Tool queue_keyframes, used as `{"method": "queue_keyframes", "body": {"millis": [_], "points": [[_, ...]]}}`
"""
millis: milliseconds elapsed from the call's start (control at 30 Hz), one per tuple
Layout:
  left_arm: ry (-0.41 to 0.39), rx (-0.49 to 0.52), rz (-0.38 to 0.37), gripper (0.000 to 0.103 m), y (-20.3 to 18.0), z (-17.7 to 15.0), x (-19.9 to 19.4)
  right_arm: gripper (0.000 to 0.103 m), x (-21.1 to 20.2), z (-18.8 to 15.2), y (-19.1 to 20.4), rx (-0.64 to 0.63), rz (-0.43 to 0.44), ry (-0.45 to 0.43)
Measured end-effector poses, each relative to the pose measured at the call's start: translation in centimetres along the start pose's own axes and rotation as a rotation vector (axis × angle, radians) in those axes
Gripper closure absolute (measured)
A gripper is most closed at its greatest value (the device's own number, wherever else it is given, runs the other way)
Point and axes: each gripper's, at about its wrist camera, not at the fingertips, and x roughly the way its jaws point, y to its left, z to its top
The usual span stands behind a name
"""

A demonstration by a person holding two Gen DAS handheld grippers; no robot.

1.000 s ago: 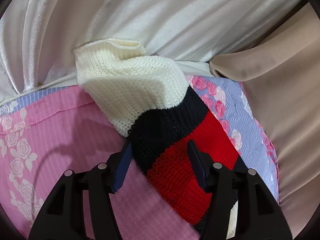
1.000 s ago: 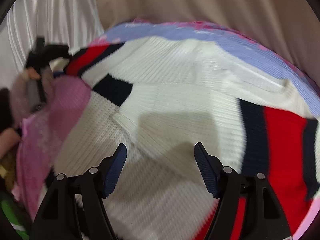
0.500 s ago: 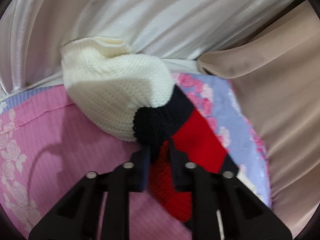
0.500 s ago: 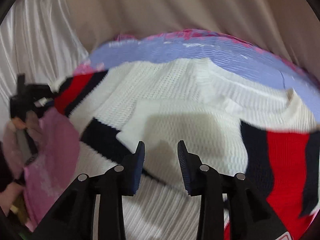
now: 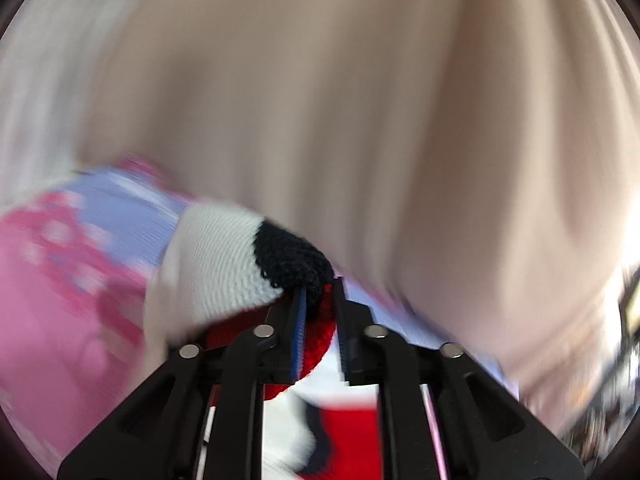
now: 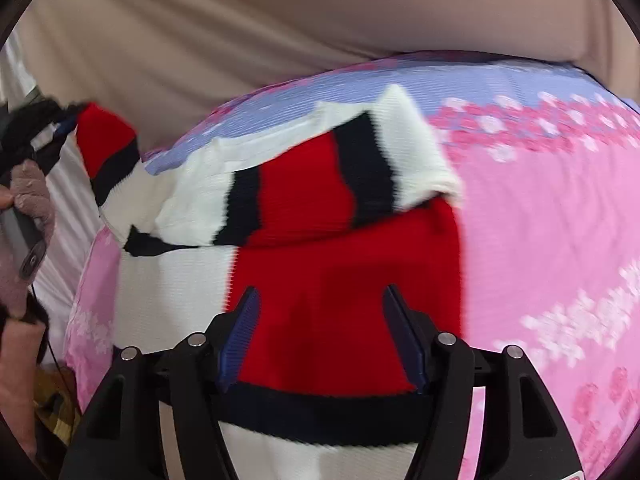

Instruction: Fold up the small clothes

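A small knitted sweater (image 6: 304, 248) in white, black and red blocks lies on a pink and lilac floral bedsheet (image 6: 552, 248). One sleeve (image 6: 352, 168) is folded across its body. My left gripper (image 5: 319, 292) is shut on the other sleeve (image 5: 248, 264) at its black band and holds it lifted; the same gripper and raised sleeve show at the far left of the right wrist view (image 6: 108, 148). My right gripper (image 6: 320, 300) is open, empty, just above the red part of the sweater body.
Beige curtain fabric (image 6: 280, 40) hangs behind the bed, with white satin fabric (image 5: 36, 80) to the left. The person's gloved hand (image 6: 28, 208) holds the left gripper at the bed's left side. The sheet's edge curves off at the back.
My left gripper closed on the sleeve, then lifted it off the sheet and swung right. My right gripper narrowed, then opened wide again and moved over the red part of the sweater.
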Motion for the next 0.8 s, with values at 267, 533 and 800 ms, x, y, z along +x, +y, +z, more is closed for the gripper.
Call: {"method": "queue_keyframes", "body": {"millis": [267, 533, 800], "points": [[0.374, 0.033, 0.109, 0.079, -4.8, -17.5, 4.1, 0.037, -3.2, -1.6, -7.4, 0.087, -0.022, -0.013], [0.312, -0.227, 0.216, 0.067, 4.6, -14.4, -0.1, 0.035, 0.8, 6.1, -4.3, 0.045, 0.155, -0.012], [0.277, -0.436, 0.300, 0.067, 11.7, -10.9, 2.8, 0.035, 8.7, 14.9, 6.4, -0.153, 0.046, -0.010]]}}
